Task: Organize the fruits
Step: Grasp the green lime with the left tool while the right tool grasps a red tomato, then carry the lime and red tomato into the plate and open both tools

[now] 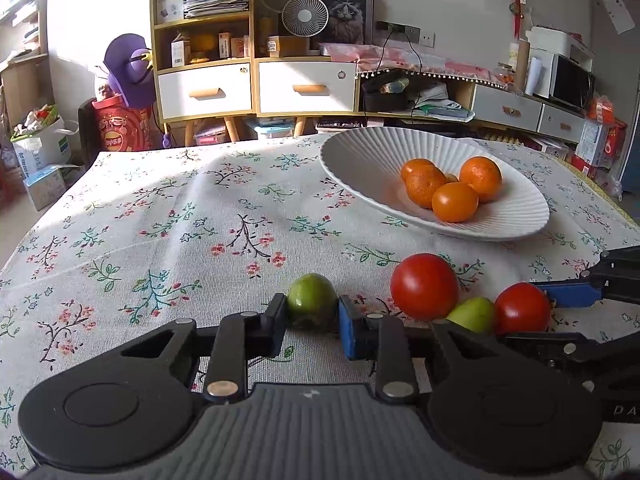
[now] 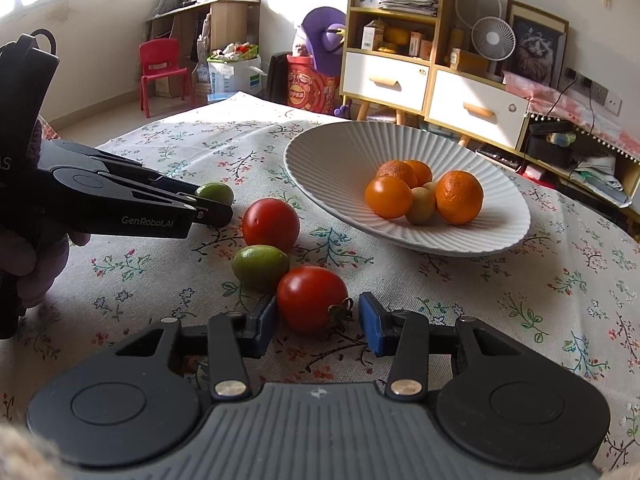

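- Left claw [image 1: 313,312] grips a green fruit [image 1: 312,301] on the tabletop [image 1: 160,220].
- Right claw [image 2: 318,320] gapes around a tomato [image 2: 312,298], left pad touching.
- Oranges [image 2: 459,197] sit in the dish [image 2: 332,160].

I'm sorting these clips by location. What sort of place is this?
Most likely a lived-in home, a living or dining room. A table with a floral tablecloth holds a white fruit plate, and behind it stand a wooden shelf cabinet with drawers, a small fan and a child's red chair.
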